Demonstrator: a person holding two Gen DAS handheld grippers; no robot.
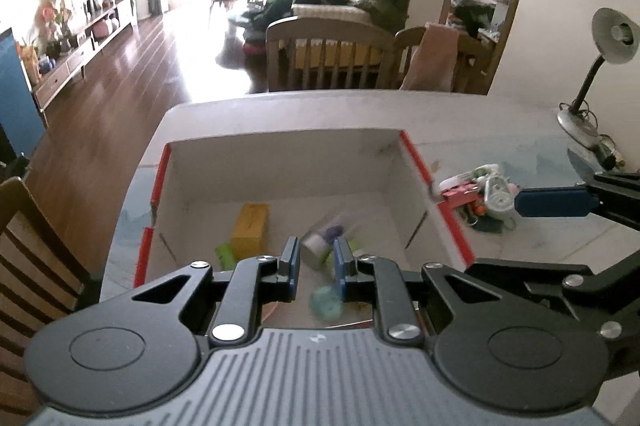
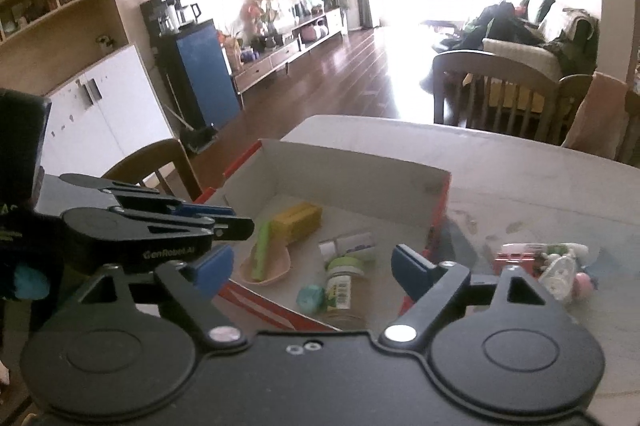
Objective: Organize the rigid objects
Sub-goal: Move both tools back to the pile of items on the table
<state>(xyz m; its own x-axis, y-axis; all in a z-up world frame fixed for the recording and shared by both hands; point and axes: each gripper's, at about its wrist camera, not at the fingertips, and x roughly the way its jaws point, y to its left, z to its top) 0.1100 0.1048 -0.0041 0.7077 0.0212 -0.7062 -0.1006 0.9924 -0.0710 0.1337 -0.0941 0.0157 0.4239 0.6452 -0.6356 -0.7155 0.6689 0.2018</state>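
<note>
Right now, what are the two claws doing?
Left claw: closed, holding nothing.
Right claw: open, holding nothing.

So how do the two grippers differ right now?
The left gripper has its jaws drawn in to their narrowest with nothing gripped; the right gripper has its jaws spread wide, also empty. The left hangs over the near left part of the box; the right hangs at the box's near edge, close to its right wall. Both have blue pads, black linkages and point down toward the box.
</note>
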